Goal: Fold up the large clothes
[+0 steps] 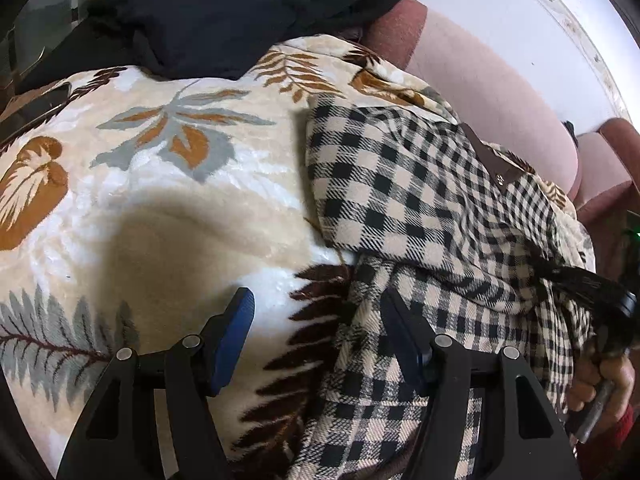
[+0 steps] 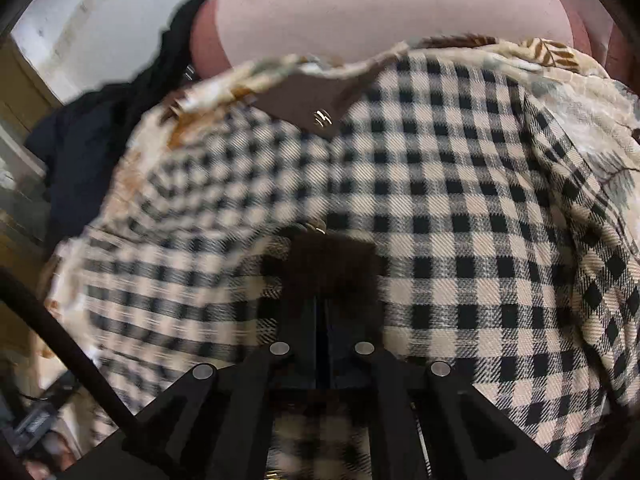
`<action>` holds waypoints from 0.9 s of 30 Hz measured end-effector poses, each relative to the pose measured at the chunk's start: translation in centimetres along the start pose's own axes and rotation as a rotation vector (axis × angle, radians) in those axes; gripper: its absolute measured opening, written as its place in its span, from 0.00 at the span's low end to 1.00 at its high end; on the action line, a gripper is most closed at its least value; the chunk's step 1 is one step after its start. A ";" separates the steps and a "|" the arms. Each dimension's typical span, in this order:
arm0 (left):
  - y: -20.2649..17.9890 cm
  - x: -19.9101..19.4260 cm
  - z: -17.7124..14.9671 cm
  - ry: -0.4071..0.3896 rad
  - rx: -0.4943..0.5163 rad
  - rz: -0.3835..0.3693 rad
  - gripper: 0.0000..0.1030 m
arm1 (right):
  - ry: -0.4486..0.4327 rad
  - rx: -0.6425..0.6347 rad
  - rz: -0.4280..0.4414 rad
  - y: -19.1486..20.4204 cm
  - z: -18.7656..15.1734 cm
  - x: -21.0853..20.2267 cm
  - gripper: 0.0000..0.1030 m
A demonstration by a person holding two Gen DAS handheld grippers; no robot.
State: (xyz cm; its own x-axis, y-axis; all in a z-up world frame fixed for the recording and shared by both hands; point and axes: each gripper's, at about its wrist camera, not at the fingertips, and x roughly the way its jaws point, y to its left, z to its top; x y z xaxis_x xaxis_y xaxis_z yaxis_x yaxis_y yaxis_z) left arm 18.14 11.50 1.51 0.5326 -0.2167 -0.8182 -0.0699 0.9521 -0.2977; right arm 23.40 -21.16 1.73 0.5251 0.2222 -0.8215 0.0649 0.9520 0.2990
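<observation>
A black-and-beige checked garment [image 1: 400, 200] is lying rumpled on a cream blanket printed with brown and grey leaves [image 1: 160, 160], which is covering what looks like a sofa with a pink cushion [image 1: 500, 80] behind it. The garment is sitting toward the right of the blanket in the left wrist view, with a dark brown tab carrying a metal snap [image 1: 498, 164] near its far edge. A heap of dark navy and black clothing [image 1: 208, 20] is resting on the blanket farther back, apart from the checked piece.

The left gripper [image 1: 318, 312] is hovering low over the boundary between blanket and garment, its jaws standing open with nothing between them: one blue-padded finger [image 1: 236, 332] is over the bare blanket, the other over the garment's near fold.

The right gripper [image 2: 322, 280] is pointing down into the checked garment [image 2: 460, 200], its jaws drawn fully together. A dark patch of material is sitting right at the tips, but blur is making it unclear whether cloth is actually pinched there. The brown tab and snap [image 2: 320, 118] are showing beyond the tips. In the left wrist view, a hand [image 1: 604, 392] with a red cuff is gripping the handle at the right edge.
</observation>
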 end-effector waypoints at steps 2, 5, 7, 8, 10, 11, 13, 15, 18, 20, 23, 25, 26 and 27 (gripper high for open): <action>0.2 0.1 0.0 0.007 -0.013 -0.003 0.62 | -0.041 -0.014 -0.047 -0.5 0.4 -1.9 0.04; 0.2 0.1 -0.1 0.005 -0.009 0.004 0.62 | -0.098 0.031 -0.148 -3.3 1.1 -4.4 0.03; 0.0 0.1 -0.2 0.004 0.000 0.009 0.62 | -0.108 0.081 -0.242 -6.0 1.4 -5.2 0.03; 0.0 0.2 -0.2 0.004 0.002 0.010 0.62 | -0.103 0.091 -0.297 -7.1 1.4 -5.3 0.04; -0.1 0.4 -0.3 0.008 0.005 0.011 0.62 | -0.054 0.112 -0.380 -9.4 1.0 -5.2 0.04; -0.2 0.5 -0.3 0.009 0.007 0.013 0.62 | -0.033 0.121 -0.413 -10.0 0.8 -5.1 0.06; -0.2 0.6 -0.4 0.010 0.010 0.018 0.62 | -0.050 0.133 -0.479 -10.6 0.3 -6.0 0.13; -0.3 0.7 -0.4 0.013 0.010 0.021 0.62 | -0.121 0.128 -0.469 -9.3 0.0 -7.4 0.40; -0.2 0.7 -0.3 0.019 0.001 0.020 0.62 | -0.156 0.079 -0.320 -6.0 -0.5 -9.0 0.43; -0.1 0.6 -0.2 0.019 -0.008 0.021 0.62 | -0.126 0.056 -0.127 -2.7 -1.0 -8.2 0.43; 0.2 0.4 -0.1 0.012 -0.015 0.033 0.62 | -0.079 0.040 0.109 2.4 -1.7 -6.7 0.42; 0.5 0.2 0.0 0.003 -0.024 0.043 0.62 | -0.082 -0.011 0.182 6.2 -0.9 -5.6 0.39; 0.6 0.1 0.0 0.001 -0.027 0.044 0.62 | -0.080 -0.029 0.197 7.7 -0.3 -4.9 0.37; 0.7 0.1 0.1 0.001 -0.029 0.041 0.62 | -0.073 -0.036 0.210 9.0 0.2 -4.1 0.35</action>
State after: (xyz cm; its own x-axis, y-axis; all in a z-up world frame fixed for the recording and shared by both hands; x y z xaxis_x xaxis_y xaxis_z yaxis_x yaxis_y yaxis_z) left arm 18.22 12.12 1.27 0.5278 -0.1777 -0.8306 -0.1158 0.9537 -0.2777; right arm 22.01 -13.55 7.90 0.5841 0.4019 -0.7052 -0.0822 0.8937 0.4411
